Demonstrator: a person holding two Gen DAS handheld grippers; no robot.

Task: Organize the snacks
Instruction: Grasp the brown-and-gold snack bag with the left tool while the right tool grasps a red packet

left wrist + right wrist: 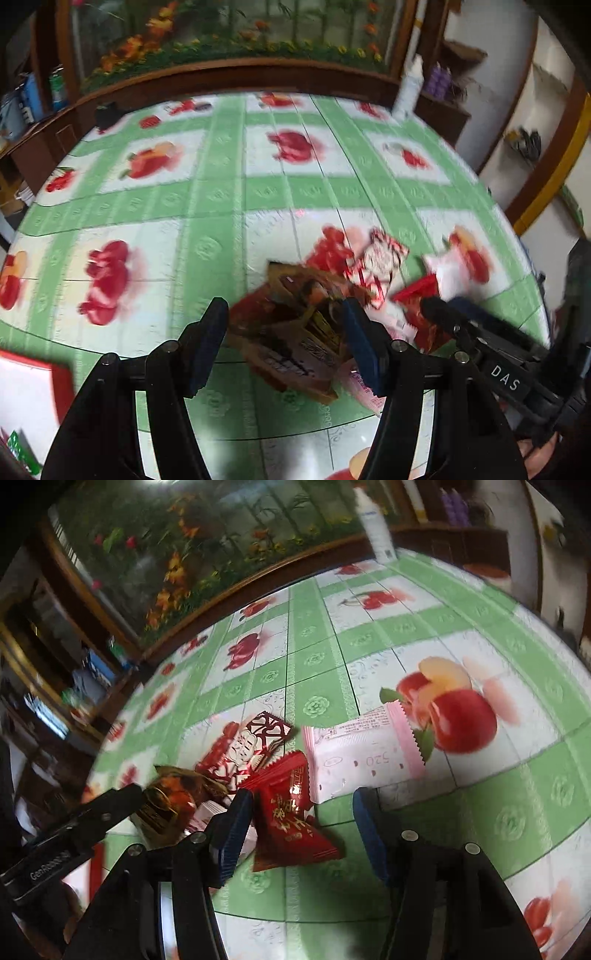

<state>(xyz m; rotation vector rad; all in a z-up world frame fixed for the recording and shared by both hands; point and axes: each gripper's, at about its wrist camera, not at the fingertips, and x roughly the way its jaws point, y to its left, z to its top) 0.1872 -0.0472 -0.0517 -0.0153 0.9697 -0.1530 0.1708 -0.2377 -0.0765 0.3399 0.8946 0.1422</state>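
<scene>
Red packet point(291, 812) lengthwise toward camera, pink packet point(364, 755) crosswise

Right gripper point(301, 829): jaws spread wide, blue pads facing inward, nothing clamped.
Red packet point(291, 818): lies between the fingers, closer to the left pad, gold lettering up.
Pink wrapper point(364, 755): just ahead of the gripper, flat on the cloth, its near corner touching the red packet.
Red-and-white packet point(245, 751): ahead and to the left, partly under the red packet.
Brown-gold packet point(168, 805): left of the left finger.
Left gripper point(110, 808): far left, its tip at the brown-gold packet; grip unclear.
Tablecloth point(498, 794): green checks with fruit prints under everything.
</scene>
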